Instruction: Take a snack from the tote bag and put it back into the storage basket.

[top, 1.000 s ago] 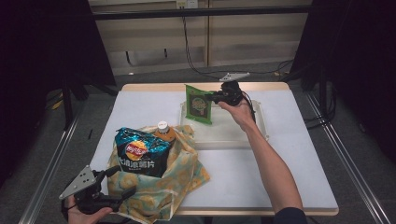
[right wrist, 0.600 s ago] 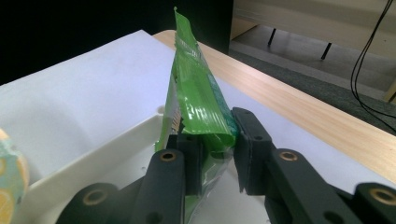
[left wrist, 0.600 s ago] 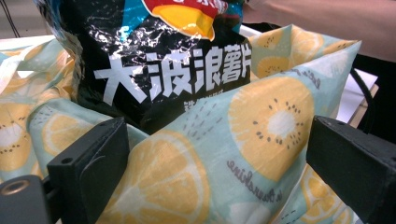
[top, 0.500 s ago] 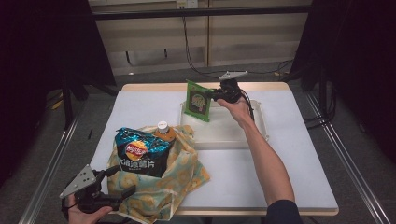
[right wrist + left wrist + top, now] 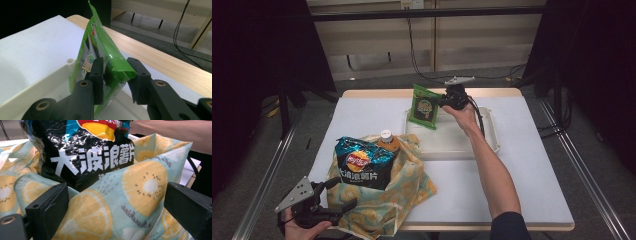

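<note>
A green snack packet (image 5: 424, 106) (image 5: 100, 50) stands upright at the far left corner of the white tray (image 5: 462, 145) (image 5: 50, 75). My right gripper (image 5: 443, 102) (image 5: 115, 72) has it between its jaws. The jaws have just been opening, and both pads still touch the puffy packet. My left gripper (image 5: 343, 193) (image 5: 115, 202) is open at the near left table edge, its jaws either side of a fold of the fruit-print cloth bag (image 5: 407, 190) (image 5: 140, 185). A dark crisp bag (image 5: 362, 162) (image 5: 87, 157) stands in that cloth bag.
An orange bottle with a white cap (image 5: 387, 140) stands in the cloth bag behind the crisp bag. The person's right forearm (image 5: 492, 170) crosses the tray's near rim. White table surface (image 5: 532, 180) lies to the right of the arm.
The right hand has shifted slightly with the green packet, which now stands a bit more upright over the tray corner. The left gripper and the cloth bag have stayed put.
</note>
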